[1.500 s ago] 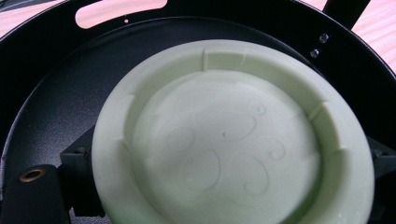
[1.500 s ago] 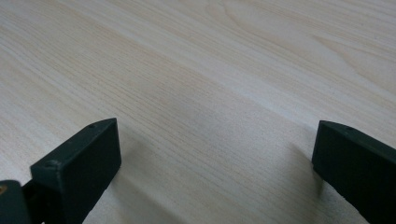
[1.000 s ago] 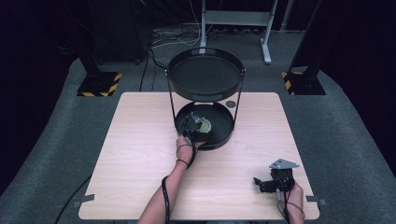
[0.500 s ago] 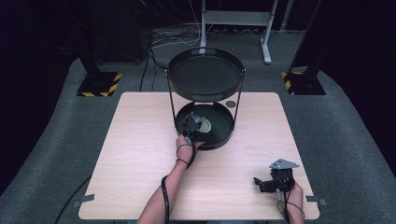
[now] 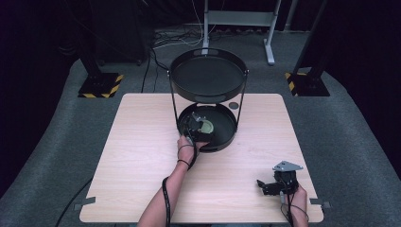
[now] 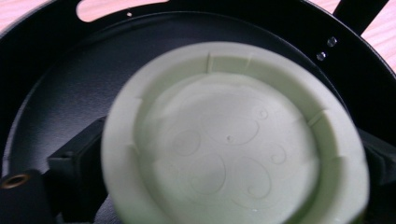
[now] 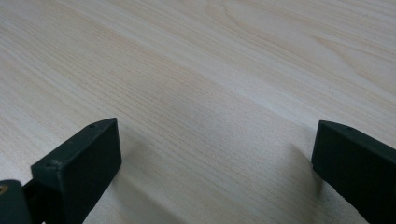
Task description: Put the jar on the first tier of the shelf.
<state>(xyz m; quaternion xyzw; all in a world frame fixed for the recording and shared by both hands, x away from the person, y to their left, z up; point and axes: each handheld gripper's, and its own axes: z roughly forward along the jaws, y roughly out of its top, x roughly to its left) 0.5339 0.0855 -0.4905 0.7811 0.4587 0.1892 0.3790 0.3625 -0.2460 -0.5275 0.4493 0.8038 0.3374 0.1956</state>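
A pale green round lid is seen held between the jaws of the left gripper, one jaw at its nine o'clock edge and the other at its three o'clock edge. The lid is kept inside the lower black tray of a two-tier stand, toward the tray's nine o'clock side; the upper tray is carried above it at twelve o'clock. The right gripper is rested on the wooden table near its five o'clock corner, its jaws spread wide with nothing between them.
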